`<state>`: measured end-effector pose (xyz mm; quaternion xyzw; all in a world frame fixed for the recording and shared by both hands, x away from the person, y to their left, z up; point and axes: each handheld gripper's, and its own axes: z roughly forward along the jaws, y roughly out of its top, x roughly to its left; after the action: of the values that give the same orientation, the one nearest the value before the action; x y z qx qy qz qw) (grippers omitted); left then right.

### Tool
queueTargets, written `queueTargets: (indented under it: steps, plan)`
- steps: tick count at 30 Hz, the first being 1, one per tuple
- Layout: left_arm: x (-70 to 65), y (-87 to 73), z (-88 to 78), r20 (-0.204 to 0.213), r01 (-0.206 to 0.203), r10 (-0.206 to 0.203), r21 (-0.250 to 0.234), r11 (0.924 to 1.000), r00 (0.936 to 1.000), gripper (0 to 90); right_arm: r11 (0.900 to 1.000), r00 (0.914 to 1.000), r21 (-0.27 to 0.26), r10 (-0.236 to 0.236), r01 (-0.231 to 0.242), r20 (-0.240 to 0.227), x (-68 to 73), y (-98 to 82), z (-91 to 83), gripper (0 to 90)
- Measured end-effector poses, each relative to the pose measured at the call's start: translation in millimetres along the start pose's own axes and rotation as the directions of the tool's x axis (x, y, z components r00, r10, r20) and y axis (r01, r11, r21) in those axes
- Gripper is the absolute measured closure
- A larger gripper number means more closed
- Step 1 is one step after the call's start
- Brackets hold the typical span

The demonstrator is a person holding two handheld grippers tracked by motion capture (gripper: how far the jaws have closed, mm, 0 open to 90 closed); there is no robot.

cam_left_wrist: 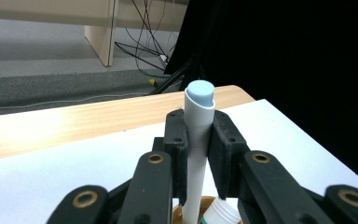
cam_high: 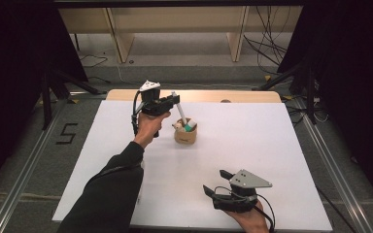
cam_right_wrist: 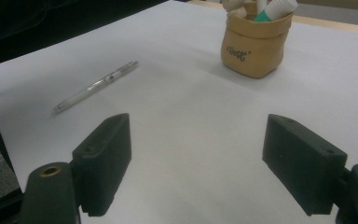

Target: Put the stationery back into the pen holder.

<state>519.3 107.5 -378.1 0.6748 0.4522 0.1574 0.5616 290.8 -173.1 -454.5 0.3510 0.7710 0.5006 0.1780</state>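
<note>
A white tube with a pale blue cap [cam_left_wrist: 198, 116] stands upright between the jaws of my left gripper [cam_left_wrist: 199, 128], which is shut on it. In the high view the left gripper [cam_high: 174, 102] hovers over the back middle of the table, and the tube [cam_high: 179, 112] slants down into a small tan pouch [cam_high: 185, 136]. The pouch [cam_right_wrist: 254, 51] also holds a white bottle with a green label [cam_left_wrist: 221, 212] and other small items. My right gripper [cam_high: 215, 181] rests near the front edge, open with nothing between its jaws [cam_right_wrist: 198, 163].
A clear pen [cam_right_wrist: 95, 86] lies on the white sheet [cam_high: 252, 141], off to the left in the right gripper view. A wooden strip of table [cam_high: 199, 95] shows at the back edge. Cables and stand legs [cam_high: 272, 48] lie on the floor behind.
</note>
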Motion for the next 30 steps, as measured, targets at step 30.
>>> queueTargets:
  steps: [30]
  plan:
    - [-3.0,-5.5,21.3,-0.004,-0.053,0.054,0.102,0.9933,0.9985,77.6,1.0,1.0,0.005,0.0,0.0,-0.005,0.3,-0.7,0.3,24.8]
